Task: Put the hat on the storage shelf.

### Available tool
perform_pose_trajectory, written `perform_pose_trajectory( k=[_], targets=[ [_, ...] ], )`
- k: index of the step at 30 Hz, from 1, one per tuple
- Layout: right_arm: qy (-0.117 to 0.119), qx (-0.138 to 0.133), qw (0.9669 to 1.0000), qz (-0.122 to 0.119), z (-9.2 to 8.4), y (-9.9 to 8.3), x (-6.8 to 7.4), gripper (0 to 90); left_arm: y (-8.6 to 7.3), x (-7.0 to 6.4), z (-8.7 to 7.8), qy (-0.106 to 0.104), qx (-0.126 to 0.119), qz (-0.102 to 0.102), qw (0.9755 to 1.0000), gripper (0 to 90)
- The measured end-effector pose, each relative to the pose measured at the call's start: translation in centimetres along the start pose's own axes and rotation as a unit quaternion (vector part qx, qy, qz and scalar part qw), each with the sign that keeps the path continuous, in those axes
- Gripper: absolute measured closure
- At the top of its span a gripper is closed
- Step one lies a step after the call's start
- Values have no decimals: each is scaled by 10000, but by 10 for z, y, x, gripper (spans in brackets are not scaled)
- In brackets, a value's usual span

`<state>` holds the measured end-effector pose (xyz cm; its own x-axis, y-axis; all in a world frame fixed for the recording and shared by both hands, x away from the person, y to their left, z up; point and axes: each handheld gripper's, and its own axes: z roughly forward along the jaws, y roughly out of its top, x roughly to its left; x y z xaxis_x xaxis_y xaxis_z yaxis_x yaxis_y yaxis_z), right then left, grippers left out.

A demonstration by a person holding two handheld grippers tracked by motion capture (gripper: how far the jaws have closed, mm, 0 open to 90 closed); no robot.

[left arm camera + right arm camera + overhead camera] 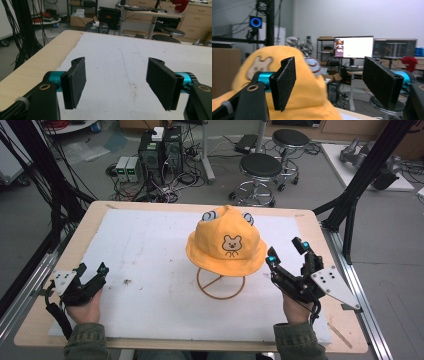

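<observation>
An orange bucket hat (226, 241) with a bear face and two small ears sits on a wire stand (220, 283) in the middle of the white mat (150, 245). My right gripper (287, 251) is open just right of the hat's brim, tilted upward, with nothing between its jaws. In the right gripper view the hat (307, 92) lies close ahead, behind the left pad (284, 82). My left gripper (92, 268) rests open at the mat's left edge, far from the hat; its pads (75, 82) stand apart over bare mat (120, 62).
The mat covers a wooden table (55, 285). Two stools (260, 170), computer towers (160, 150) and cables stand on the floor beyond the far edge. Black frame posts (360, 180) rise at both sides of the table.
</observation>
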<state>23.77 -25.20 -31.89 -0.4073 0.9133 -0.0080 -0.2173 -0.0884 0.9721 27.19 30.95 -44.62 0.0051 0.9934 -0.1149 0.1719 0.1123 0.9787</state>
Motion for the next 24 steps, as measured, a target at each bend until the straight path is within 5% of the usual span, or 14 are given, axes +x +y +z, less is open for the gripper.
perform_pose_trajectory(
  k=[16, 24],
  targets=[
    [-696, 310, 9971, 73, -19, -10, -29, 259, 1, -3, -1, 8, -43, 115, 9999, 324],
    [-1071, 730, 9914, 164, -31, -33, -45, 252, 2, -2, -1, 30, -47, 151, 9999, 324]
  ],
)
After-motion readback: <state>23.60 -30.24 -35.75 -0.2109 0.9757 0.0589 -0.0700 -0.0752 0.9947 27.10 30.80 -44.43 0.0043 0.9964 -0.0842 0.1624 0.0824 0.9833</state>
